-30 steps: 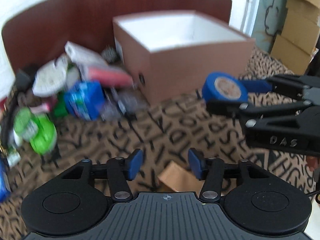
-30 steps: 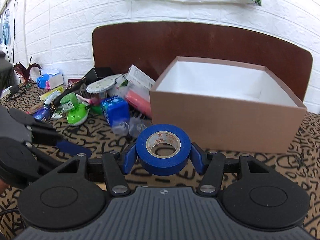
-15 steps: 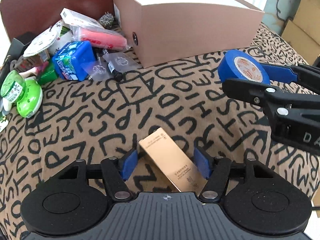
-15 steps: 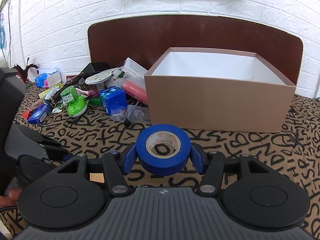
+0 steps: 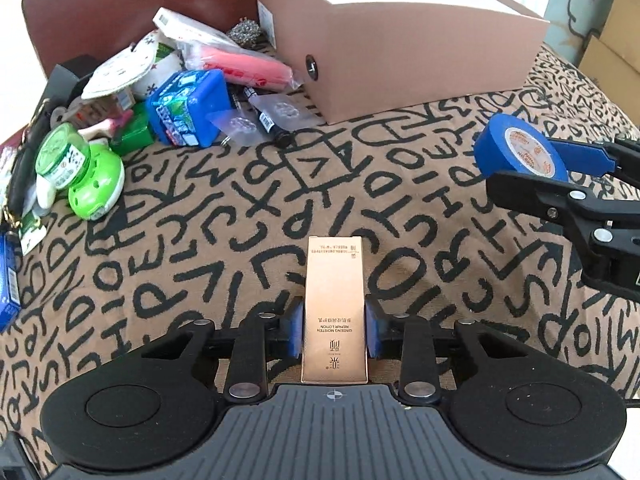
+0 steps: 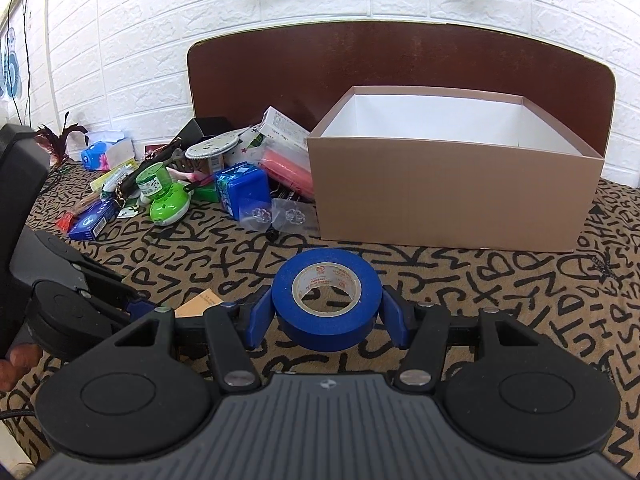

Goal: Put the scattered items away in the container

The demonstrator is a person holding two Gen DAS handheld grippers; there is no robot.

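My left gripper (image 5: pixel 334 330) is shut on a slim gold lotion box (image 5: pixel 335 304) that lies lengthwise on the patterned cloth. My right gripper (image 6: pixel 326 316) is shut on a blue tape roll (image 6: pixel 326 298) and holds it above the cloth; the tape roll also shows at the right of the left wrist view (image 5: pixel 520 152). The open brown box (image 6: pixel 456 184), white inside and empty as far as I see, stands straight ahead of the right gripper and at the back in the left wrist view (image 5: pixel 400 40). A corner of the gold box (image 6: pixel 198 302) shows in the right wrist view.
A pile of loose items lies left of the brown box: a blue pack (image 5: pixel 186 108), a green round device (image 5: pixel 94 184), a pink packet (image 5: pixel 244 68), clear blister packs (image 5: pixel 260 120), a white carton (image 5: pixel 188 30). A dark headboard (image 6: pixel 400 64) and a brick wall stand behind.
My left gripper dropped to the cloth, lined up with the gold box and closed on it. My right gripper kept the tape and stayed roughly in place before the brown box.
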